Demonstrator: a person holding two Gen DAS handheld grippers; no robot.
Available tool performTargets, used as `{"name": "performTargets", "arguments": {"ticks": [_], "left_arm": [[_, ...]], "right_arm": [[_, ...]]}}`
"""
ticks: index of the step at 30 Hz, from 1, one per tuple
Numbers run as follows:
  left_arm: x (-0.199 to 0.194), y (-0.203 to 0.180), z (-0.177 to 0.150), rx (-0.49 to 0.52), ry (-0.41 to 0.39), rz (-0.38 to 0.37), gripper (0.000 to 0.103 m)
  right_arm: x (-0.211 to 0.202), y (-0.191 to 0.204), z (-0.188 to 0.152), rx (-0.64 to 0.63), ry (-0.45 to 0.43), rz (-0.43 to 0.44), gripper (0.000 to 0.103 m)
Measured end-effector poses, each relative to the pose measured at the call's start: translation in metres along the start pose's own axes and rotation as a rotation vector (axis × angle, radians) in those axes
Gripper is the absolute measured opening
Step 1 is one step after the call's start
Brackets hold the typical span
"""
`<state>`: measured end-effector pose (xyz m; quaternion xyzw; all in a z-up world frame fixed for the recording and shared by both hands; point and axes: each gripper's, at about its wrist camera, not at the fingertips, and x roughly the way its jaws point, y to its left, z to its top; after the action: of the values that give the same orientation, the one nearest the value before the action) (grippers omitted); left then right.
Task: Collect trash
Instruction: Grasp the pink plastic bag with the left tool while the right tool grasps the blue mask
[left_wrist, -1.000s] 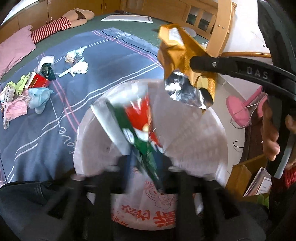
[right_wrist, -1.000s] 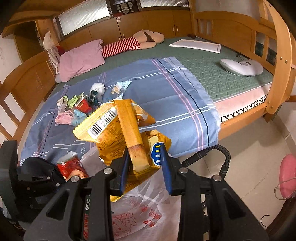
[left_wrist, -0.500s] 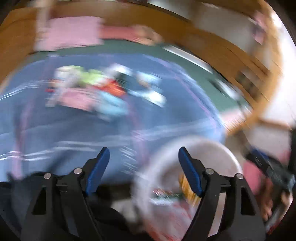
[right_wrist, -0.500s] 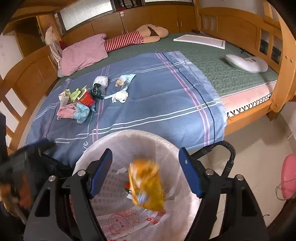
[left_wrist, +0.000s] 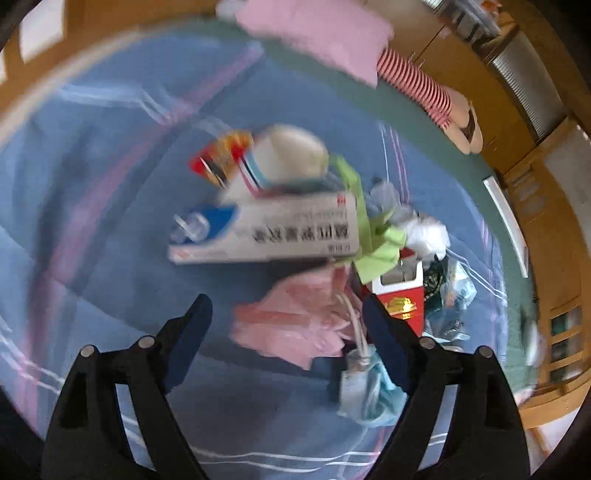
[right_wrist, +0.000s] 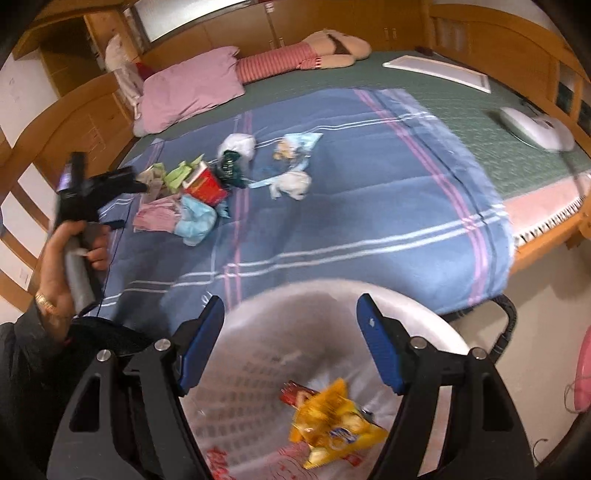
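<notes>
My left gripper (left_wrist: 286, 306) is open, low over the trash pile on the blue blanket (left_wrist: 92, 229). A crumpled pink mask (left_wrist: 295, 325) lies between its fingers, apart from the pads. Around it lie a white and blue box (left_wrist: 266, 232), a red box (left_wrist: 400, 299), a green wrapper (left_wrist: 376, 247) and a light blue mask (left_wrist: 369, 391). My right gripper (right_wrist: 291, 306) is open and empty above the white lined bin (right_wrist: 424, 314). A yellow snack bag (right_wrist: 332, 424) lies in the bin. The right wrist view shows the left gripper (right_wrist: 140, 186) at the trash pile (right_wrist: 199, 192).
More scraps, a white tissue (right_wrist: 291, 184) and a pale blue wrapper (right_wrist: 299, 146), lie further along the blanket. A pink pillow (right_wrist: 188, 88), a striped plush (right_wrist: 295, 59) and a white device (right_wrist: 532, 127) sit on the green mat. Wooden bed rails surround it; a black hose (right_wrist: 508, 321) is beside the bin.
Both grippers opened and let their wrappers fall into the bin. The left gripper then swung away from the bin to the trash pile and rolled. The right gripper shifted slightly over the bin.
</notes>
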<state>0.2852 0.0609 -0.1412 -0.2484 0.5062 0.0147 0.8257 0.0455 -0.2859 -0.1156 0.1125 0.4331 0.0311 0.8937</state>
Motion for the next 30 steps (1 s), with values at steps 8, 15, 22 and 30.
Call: {"name": "performTargets", "arguments": {"ticks": [8,15,22,30], "left_arm": [[-0.008,0.029,-0.035,-0.068,0.035,0.019,0.034],[-0.038,0.056,-0.076,-0.197,-0.023,-0.074,0.051],[-0.045,0.064,-0.067,-0.292,-0.121,-0.018,0.085],[-0.030,0.057,-0.064,-0.220,-0.106,0.141,0.089]], "right_arm": [[0.066,0.048,0.053,-0.014,0.006,0.032,0.073],[0.153,0.117,0.082,-0.153,0.073,-0.035,0.073],[0.202,0.126,0.085,-0.150,0.164,-0.056,0.060],[0.152,0.099,0.060,-0.146,0.129,0.018,0.006]]}}
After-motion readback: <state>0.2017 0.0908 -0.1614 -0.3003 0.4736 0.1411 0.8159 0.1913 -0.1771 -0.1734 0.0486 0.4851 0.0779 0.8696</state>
